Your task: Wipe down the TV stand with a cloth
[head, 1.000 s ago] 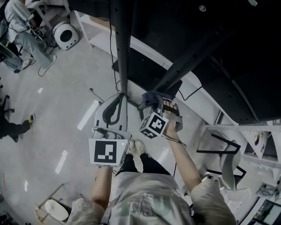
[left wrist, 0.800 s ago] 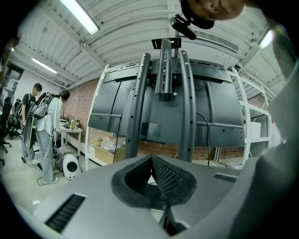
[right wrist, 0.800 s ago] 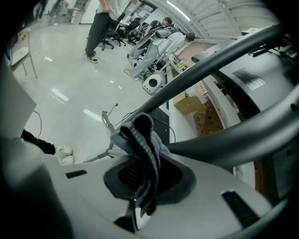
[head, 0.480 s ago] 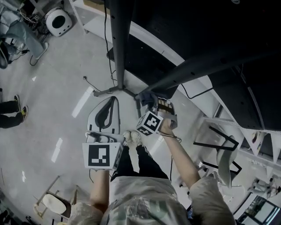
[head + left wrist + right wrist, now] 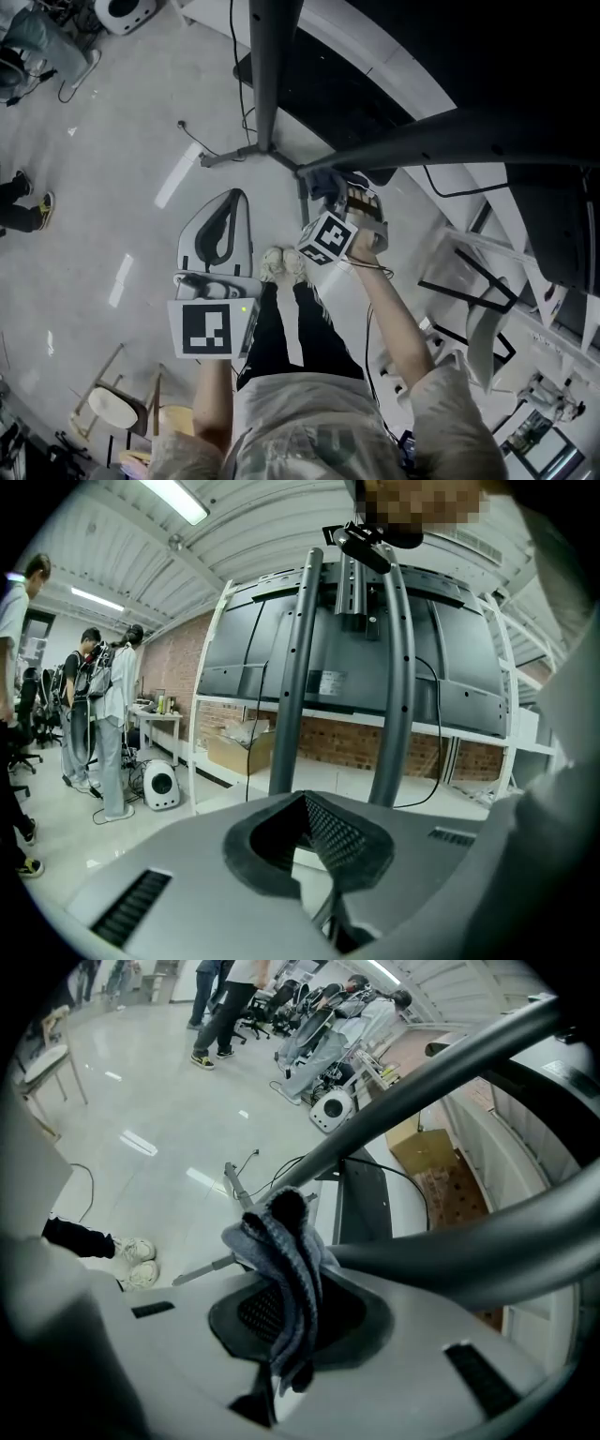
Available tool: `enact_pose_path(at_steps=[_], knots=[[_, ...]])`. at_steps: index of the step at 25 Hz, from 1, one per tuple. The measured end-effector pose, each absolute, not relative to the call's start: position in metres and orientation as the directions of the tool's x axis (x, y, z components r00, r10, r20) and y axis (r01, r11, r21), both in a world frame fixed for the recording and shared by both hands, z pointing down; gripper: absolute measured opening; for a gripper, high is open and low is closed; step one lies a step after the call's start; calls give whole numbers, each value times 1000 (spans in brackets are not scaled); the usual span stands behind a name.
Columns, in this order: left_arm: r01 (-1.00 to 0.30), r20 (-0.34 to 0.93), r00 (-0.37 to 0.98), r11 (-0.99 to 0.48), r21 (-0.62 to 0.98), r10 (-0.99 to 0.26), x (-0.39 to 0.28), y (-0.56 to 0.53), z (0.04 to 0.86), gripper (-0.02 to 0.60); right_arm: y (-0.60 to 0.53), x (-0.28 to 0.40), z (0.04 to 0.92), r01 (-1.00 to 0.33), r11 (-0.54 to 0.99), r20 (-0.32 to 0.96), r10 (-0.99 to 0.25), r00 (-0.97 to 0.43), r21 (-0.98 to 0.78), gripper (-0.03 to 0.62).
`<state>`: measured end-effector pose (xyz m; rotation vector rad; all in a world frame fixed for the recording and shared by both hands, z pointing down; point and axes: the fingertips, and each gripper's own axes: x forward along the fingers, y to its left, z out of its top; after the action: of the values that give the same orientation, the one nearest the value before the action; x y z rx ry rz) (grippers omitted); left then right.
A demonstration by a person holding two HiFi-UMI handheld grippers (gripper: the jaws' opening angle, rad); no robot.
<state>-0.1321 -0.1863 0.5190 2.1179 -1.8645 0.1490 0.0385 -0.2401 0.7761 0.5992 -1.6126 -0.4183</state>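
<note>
Left gripper [image 5: 236, 202]: fingers [image 5: 178, 883] closed together, nothing between them. It hangs over the pale glossy floor [image 5: 112, 187], left of the foot of the dark grey tubular metal TV stand [image 5: 295, 696], not touching it. A second ago its tip sat right beside the base of the upright tube [image 5: 267, 84]. Now it is clearly apart from that base. Judgement: this gripper is taking no part in the wipe.

Centre: the person's pale shoes [image 5: 281, 265] now appear higher in the head view, so the head camera has swung.

Right gripper [image 5: 333, 192]: fingers clamped on the blue-grey folded cloth [image 5: 286, 1279]. A fold sticks out past the tips and lies against the low end of the slanted tube [image 5: 450, 141], just right of where the tubes meet at the floor. The right gripper view shows cloth and tube touching.

Change over the last second: the slanted tube now runs nearly level across the head view. The cloth keeps to the same low stretch of the tube, with little travel along it.

Judgement: contact is held, so wiping is under way, but coverage has barely advanced. The long run of slanted tube to the right is not under the cloth now. Neither are the upright tube and the feet. The next stroke probably needs to slide rightward along the tube with the cloth kept pressed on.
</note>
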Motion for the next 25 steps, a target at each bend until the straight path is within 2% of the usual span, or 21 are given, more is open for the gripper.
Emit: enact_pose_path(at_steps=[11,15,25], knots=[[-986,278,122,-84,144,-953,-138,-182,536,14,-240,45,809,-94,793,793,-608,-49,602,57],[-985,323,123,-75,157,-938,-138,-169,548,14,-238,45,814,-79,794,793,-608,-51,603,57],[-989,212,93,-65,136,-973,-128,-164,505,14,-228,39,805,-55,801,797,-599,-79,596,57]])
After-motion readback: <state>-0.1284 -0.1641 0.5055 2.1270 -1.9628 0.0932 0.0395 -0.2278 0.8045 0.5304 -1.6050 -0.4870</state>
